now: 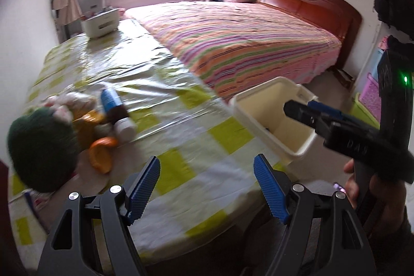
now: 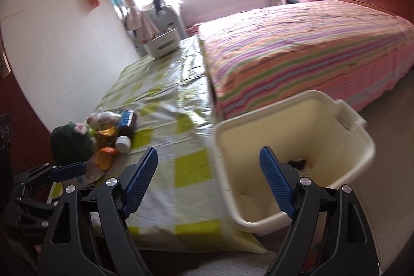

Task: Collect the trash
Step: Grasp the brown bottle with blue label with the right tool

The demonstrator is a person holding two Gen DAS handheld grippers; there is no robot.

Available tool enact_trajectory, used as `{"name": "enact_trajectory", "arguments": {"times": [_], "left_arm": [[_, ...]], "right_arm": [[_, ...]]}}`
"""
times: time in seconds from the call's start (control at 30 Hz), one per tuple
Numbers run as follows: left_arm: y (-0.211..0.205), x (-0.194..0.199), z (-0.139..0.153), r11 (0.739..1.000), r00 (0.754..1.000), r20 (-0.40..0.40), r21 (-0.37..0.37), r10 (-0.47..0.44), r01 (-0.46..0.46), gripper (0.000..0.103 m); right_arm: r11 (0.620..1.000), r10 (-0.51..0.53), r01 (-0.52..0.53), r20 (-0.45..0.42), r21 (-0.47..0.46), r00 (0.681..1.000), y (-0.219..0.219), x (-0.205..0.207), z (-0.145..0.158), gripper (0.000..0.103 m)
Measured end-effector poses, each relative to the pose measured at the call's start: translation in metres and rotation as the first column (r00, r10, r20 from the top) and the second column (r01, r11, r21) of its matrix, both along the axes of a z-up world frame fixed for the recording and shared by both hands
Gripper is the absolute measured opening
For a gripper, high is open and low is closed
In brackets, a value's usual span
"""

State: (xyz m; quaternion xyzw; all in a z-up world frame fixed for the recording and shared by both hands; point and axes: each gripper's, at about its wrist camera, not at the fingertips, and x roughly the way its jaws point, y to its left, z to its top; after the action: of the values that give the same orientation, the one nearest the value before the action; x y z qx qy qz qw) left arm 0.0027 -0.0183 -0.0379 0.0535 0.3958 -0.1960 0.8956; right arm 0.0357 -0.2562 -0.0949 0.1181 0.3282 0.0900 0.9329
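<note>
Both grippers are wide open and hold nothing. The left gripper (image 1: 207, 188) is nearer the trash pile (image 1: 103, 120), which sits to its far left on the table (image 1: 196, 120). The brown bottle (image 1: 115, 111) points near to far. The bin (image 2: 292, 146) stands just ahead of the right gripper (image 2: 209, 183).

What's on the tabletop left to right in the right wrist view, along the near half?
Dark green fuzzy ball → orange plastic lid → brown bottle with white cap and blue label → bare stretch of the yellow-green checked tablecloth → cream plastic bin at the table's right edge.
</note>
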Motion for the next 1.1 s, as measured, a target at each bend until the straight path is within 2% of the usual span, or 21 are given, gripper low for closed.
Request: {"name": "enact_trajectory", "arguments": {"times": [0.27,0.5,0.63,0.73,0.83,1.03,1.1], "left_arm": [[0.049,-0.02,-0.013,0.996,0.996,-0.012,0.033,0.084,-0.084,0.073],[0.093,-0.037,-0.019,0.981,0.982,-0.005,0.048,0.19,-0.189,0.073],[0.123,-0.045,-0.022,0.961,0.962,-0.008,0.043,0.275,-0.274,0.073],[0.141,-0.053,-0.02,0.94,0.94,0.006,0.011,0.341,-0.341,0.073],[0.161,-0.057,-0.022,0.918,0.918,-0.013,-0.026,0.396,-0.396,0.073],[0.179,-0.066,-0.027,0.892,0.893,-0.02,-0.042,0.449,-0.45,0.073],[0.184,-0.069,-0.03,0.888,0.889,-0.03,-0.05,0.456,-0.457,0.073]], "right_arm": [[0.991,0.134,-0.134,-0.029,-0.02,0.991,0.053,0.034,0.0,0.081],[0.961,0.27,-0.271,-0.04,-0.052,0.962,0.11,0.071,-0.002,0.081],[0.945,0.316,-0.32,-0.063,-0.071,0.947,0.137,0.101,-0.003,0.08],[0.934,0.337,-0.345,-0.1,-0.087,0.936,0.156,0.125,-0.007,0.072],[0.926,0.344,-0.36,-0.142,-0.111,0.928,0.174,0.147,-0.015,0.061],[0.919,0.328,-0.365,-0.225,-0.146,0.917,0.202,0.182,-0.035,0.06],[0.918,0.32,-0.365,-0.253,-0.155,0.913,0.209,0.192,-0.042,0.057]]}}
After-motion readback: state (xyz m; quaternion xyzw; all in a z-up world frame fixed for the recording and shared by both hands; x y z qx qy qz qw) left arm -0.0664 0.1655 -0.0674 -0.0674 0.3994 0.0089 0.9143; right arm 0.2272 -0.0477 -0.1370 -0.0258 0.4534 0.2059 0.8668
